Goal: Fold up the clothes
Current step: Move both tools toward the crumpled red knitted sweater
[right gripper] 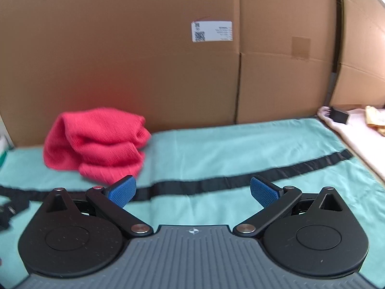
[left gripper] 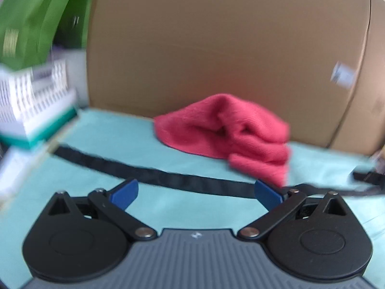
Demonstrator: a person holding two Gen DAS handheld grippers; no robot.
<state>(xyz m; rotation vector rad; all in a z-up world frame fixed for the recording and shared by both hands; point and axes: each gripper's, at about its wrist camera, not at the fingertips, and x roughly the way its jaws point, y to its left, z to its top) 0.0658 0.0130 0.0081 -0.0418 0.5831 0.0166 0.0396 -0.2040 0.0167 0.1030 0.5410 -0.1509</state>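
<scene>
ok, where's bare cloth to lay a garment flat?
Widest bare patch: teal cloth between the red knit garment and the cream fabric, cardboard boxes behind, black strap crossing it. Crowded: far-left corner by the white basket.

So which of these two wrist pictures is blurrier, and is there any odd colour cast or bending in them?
Left wrist view: motion blur smears the white basket, the green bag and the red sweater. Right wrist view: sharper, the shipping label has crisp edges though its print is too small to read. Both: a red glow from the sweater tints the cardboard box behind it, and fisheye bends the box edges.
</scene>
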